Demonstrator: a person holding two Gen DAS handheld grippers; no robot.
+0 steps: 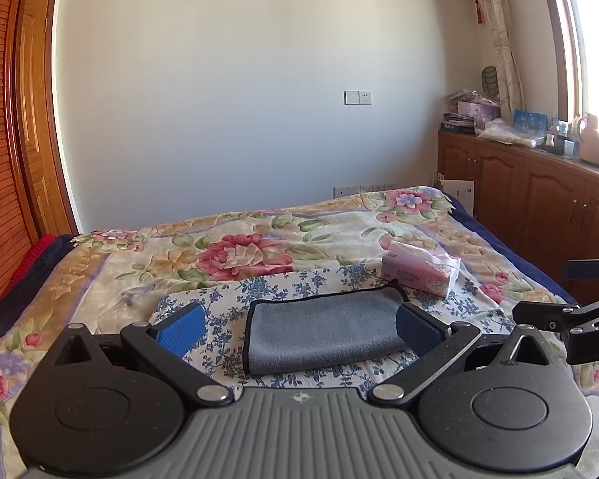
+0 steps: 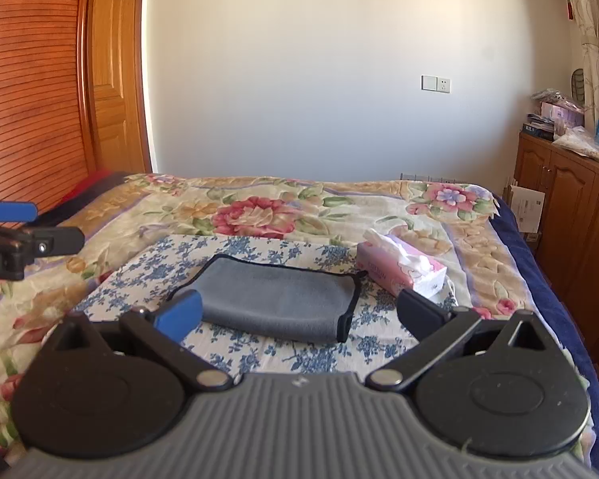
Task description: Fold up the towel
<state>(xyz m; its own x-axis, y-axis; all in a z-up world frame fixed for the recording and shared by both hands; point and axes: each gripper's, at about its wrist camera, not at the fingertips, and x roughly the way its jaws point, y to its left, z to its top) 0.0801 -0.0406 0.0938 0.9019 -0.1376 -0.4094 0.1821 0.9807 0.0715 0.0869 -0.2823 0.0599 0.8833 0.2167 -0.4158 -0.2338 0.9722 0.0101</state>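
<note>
Towel: I judge the grey black-edged microfibre towel (image 1: 323, 329) soft, light; pinch corners at 3 o'clock.
Tools: left tool (image 1: 299, 329), right tool (image 2: 299, 313) both released, holding nothing.

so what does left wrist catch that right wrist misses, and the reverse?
Only the left wrist view: the window frame, the bottles on the counter, and the right gripper entering from the right edge.

Only the right wrist view: the left gripper coming in at the left edge, and the white paper propped by the cabinet.

Both: the grey towel already folded on the blue-flowered cloth, the pink tissue pack, the floral bedspread, the wall socket. Jaws open on both, holding nothing.
</note>
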